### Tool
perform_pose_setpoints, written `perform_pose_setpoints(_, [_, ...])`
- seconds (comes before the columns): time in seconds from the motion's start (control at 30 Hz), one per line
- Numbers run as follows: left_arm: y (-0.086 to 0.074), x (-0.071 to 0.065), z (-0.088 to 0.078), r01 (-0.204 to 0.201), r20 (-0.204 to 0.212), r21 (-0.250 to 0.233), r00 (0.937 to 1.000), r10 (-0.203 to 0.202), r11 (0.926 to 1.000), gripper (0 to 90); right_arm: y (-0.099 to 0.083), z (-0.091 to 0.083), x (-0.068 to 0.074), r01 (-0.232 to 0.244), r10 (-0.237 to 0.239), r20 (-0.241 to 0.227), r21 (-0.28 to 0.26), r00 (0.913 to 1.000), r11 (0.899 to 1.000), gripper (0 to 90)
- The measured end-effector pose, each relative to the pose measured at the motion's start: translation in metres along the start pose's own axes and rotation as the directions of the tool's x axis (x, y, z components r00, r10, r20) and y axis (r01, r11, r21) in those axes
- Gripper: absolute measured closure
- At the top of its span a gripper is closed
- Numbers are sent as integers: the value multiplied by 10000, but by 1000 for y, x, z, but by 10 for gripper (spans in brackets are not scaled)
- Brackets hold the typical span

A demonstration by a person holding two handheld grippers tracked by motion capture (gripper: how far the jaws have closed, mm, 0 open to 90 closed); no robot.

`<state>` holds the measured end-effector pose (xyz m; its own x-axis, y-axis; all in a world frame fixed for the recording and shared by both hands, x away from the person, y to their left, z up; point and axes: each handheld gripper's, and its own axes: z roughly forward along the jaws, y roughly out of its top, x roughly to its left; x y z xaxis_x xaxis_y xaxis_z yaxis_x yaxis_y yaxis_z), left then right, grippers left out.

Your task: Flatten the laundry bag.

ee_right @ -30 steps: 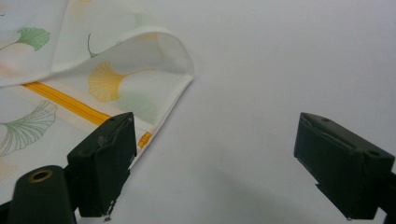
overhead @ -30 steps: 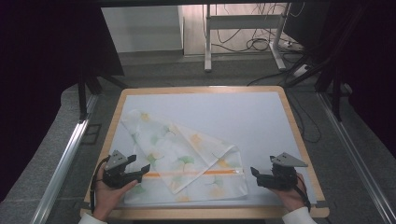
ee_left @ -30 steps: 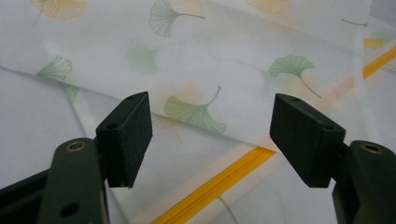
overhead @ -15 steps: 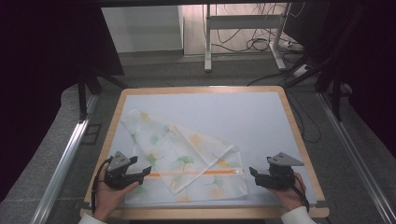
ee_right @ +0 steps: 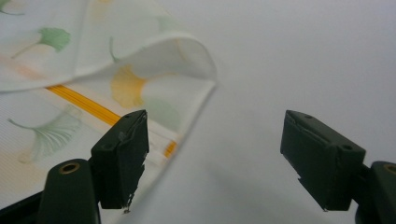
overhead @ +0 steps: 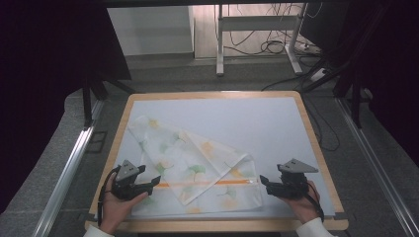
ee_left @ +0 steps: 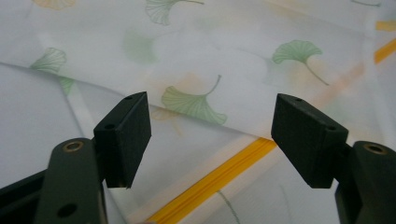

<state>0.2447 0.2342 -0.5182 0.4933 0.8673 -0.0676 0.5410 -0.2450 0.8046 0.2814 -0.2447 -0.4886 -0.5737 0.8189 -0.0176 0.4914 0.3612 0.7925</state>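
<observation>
Left black two-jaw gripper [overhead: 154, 180]: now lower and farther left than a second ago, its tips drawn back from over the white ginkgo-leaf printed cloth [overhead: 197, 165] to that cloth's left border. Right black two-jaw gripper [overhead: 264, 180]: now slightly nearer the table's front edge, at the cloth's right border.

cloth [ee_left: 196, 70]: cut off by frame edges | leaf print: blurred far side
</observation>
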Motion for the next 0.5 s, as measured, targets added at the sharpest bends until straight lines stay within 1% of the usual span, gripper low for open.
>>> perform_pose_setpoints(0.07, [0, 1, 0, 68, -2, 4, 10000, -68, 10000, 284, 3, 0, 2, -5, 5, -84, -29, 10000, 10000, 241])
perform_pose_setpoints(0.1, [0, 1, 0, 70, -28, -1, 10000, -70, 10000, 284, 9, 2, 6, 155, -158, -236, -107, 9996, 9998, 248])
perform_pose_setpoints(0.17, [0, 1, -1, 77, -29, 1, 10000, -77, 10000, 283, 10, 2, 6, 233, -235, -245, -88, 9994, 9997, 252])
perform_pose_setpoints(0.23, [-1, 2, 0, 105, 0, 26, 9999, -105, 9999, 283, 14, 4, 6, 175, -180, -479, -101, 9987, 9998, 261])
perform_pose_setpoints(0.4, [-3, 4, 1, 125, -47, 111, 9999, -124, 9999, 282, 18, 6, 7, 40, -46, -611, -102, 9981, 9999, 265])
perform_pose_setpoints(0.43, [-3, 4, 1, 153, -41, 107, 9999, -153, 9998, 282, 22, 7, 10, 169, -174, -638, -91, 9978, 9998, 271])
perform_pose_setpoints(0.47, [-3, 4, 1, 166, -31, 113, 9999, -165, 9998, 282, 22, 7, 10, 169, -174, -638, -91, 9978, 9998, 271])
perform_pose_setpoints(0.5, [-3, 4, 1, 144, -23, 132, 9999, -143, 9998, 282, 25, 8, 13, 279, -285, -701, -89, 9971, 9996, 277])
